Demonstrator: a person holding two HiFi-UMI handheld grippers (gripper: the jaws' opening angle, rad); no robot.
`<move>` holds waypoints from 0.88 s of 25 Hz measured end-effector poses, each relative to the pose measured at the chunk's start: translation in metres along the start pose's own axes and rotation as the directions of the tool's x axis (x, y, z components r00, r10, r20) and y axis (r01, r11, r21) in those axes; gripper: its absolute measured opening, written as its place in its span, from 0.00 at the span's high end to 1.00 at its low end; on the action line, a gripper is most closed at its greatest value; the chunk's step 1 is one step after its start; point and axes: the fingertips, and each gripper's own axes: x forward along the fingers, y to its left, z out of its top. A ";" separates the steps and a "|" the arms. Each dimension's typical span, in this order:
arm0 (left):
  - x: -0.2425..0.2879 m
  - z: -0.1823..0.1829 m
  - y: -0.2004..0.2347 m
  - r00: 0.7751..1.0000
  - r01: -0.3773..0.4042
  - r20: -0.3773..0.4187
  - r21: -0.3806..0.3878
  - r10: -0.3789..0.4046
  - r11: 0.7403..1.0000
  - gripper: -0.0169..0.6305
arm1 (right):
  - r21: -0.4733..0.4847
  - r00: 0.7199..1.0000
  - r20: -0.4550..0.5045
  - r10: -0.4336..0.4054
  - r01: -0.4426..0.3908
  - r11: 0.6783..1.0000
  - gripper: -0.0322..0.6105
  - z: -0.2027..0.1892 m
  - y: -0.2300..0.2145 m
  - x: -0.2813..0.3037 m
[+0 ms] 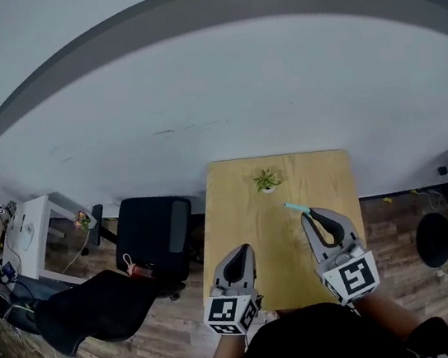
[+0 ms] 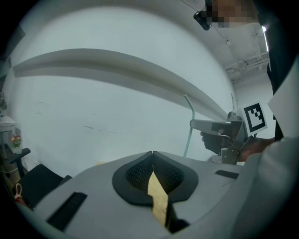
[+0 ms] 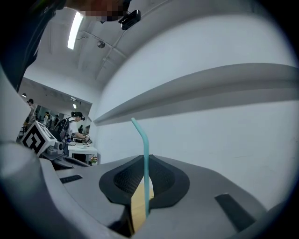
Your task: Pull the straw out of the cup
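Head view: one wooden table [image 1: 236,205] stands against the white wall, and one small potted plant [image 1: 267,181] sits at the table's far edge, near the middle. One black chair [image 1: 155,230] stands just left of the table. Two grippers hover over the table's near end. The left gripper [image 1: 239,251] is over the near left part, the right gripper [image 1: 306,215] over the near right part. One teal straw [image 1: 296,207] sticks out from the right gripper's tips, over the table, short of the plant.

Left gripper view: its two jaws are pressed together with nothing between them; a sliver of the table shows through the slit. At the right edge, the right gripper carries the straw, whose bent top rises above its tips.

Right gripper view: its two jaws are clamped on the single straw, which stands upright between the pads, its bent top leaning left. The left gripper's marker cube shows at the left edge.
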 end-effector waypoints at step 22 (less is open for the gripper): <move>-0.006 -0.003 -0.011 1.000 0.024 -0.018 0.019 -0.024 1.000 0.94 | 0.027 0.999 -0.036 -0.021 0.022 0.999 0.88 -0.015 -0.009 -0.015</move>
